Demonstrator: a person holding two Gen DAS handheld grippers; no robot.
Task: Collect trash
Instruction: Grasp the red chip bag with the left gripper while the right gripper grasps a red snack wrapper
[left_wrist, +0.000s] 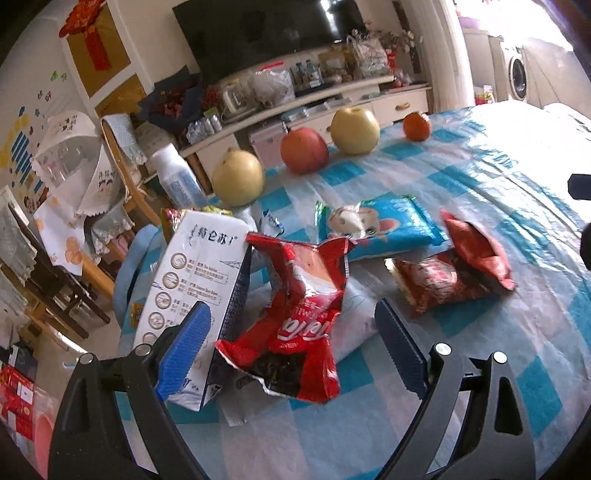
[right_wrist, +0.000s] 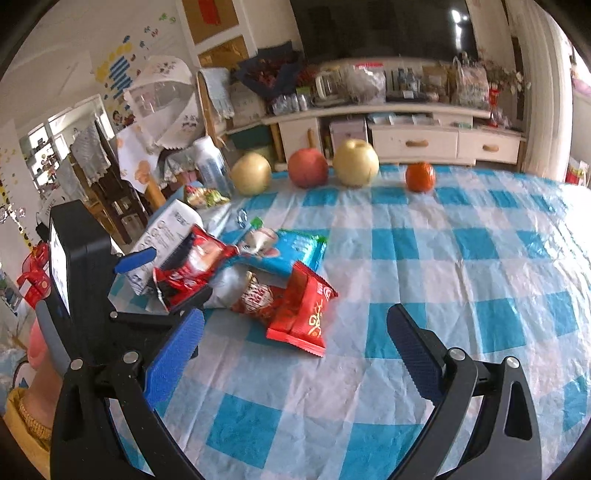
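Milk carton partly hidden behind left gripper's blue pad & red snack bag; bag print blurred, unreadable. White paper under bag mostly covered. Green wrapper peeks from behind carton. In right view, left gripper covers carton's lower part; sleeve cut off by edge

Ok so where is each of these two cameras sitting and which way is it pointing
Left wrist view: on the left gripper, angled down across the checked tablecloth; open jaws flank a red snack bag, white carton alongside.
Right wrist view: on the right gripper, same downward heading, further right; open jaws over bare cloth. The left gripper and the hand holding it show at left.
Shared: the wrapper pile, the red apple in the fruit row, the TV cabinet.
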